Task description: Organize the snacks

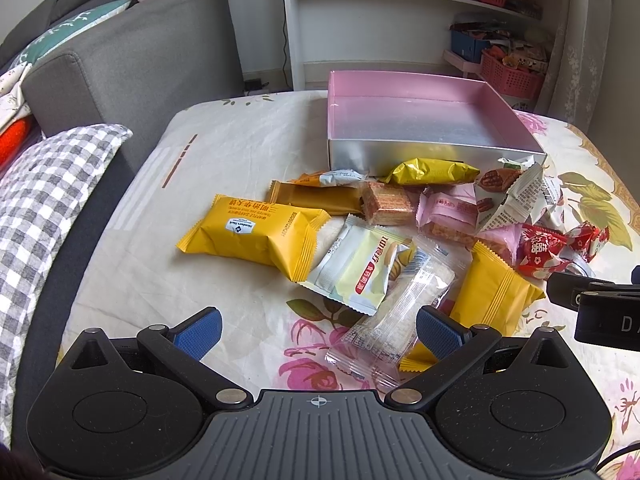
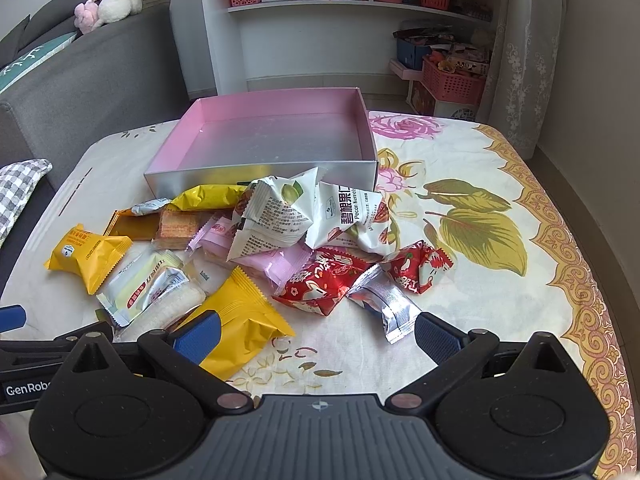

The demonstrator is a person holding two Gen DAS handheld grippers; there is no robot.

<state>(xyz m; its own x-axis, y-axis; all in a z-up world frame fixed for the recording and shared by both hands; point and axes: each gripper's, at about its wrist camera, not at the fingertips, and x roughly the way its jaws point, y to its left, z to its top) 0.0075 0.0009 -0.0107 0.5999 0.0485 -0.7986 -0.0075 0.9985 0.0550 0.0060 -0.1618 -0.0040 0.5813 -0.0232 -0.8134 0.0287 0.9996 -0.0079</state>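
Snacks lying heaped on floral cloth before one pink box: two red packets, three yellow, others overlapping, uncountable. Left gripper, right gripper both gaping, grasping nothing.

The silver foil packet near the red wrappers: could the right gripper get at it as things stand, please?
Probably yes. The right gripper is open, and the silver foil packet lies uncovered on the floral tablecloth just ahead of its right fingertip, with only a red wrapper alongside.
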